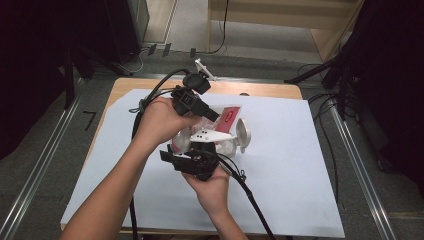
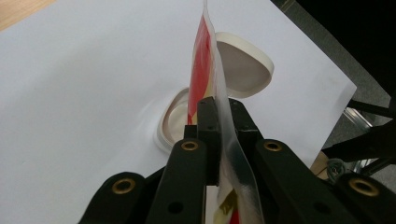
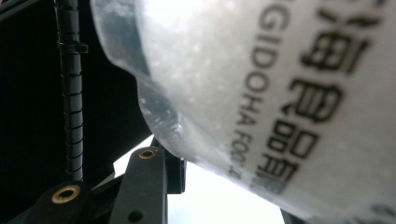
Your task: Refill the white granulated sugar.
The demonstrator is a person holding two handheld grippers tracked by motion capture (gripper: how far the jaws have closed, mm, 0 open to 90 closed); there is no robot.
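- Gripping the flat top edge of the red-and-clear pouch, your left gripper has its jaws pressed together on the plastic; in the left gripper view the pouch stands on edge and runs up toward twelve o'clock.
- In the high view the left gripper sits near the middle of the white sheet, and the pouch shows just at its three o'clock.
- Your right gripper lies at about six o'clock from the left one, its grey plate on top, jaws pointing at the pouch's clear lower part.
- In the right gripper view the clear, frosted plastic with black printed letters sits very close between the jaws, with one black jaw touching it at seven o'clock; the jaws are clamped on that bulging part, partly closed.
- A white lid leans tilted beyond the pouch at about one o'clock in the left gripper view, and a white round container rests on the sheet at its seven o'clock, touching or nearly so.
- In the high view the lid is at the pouch's four o'clock.
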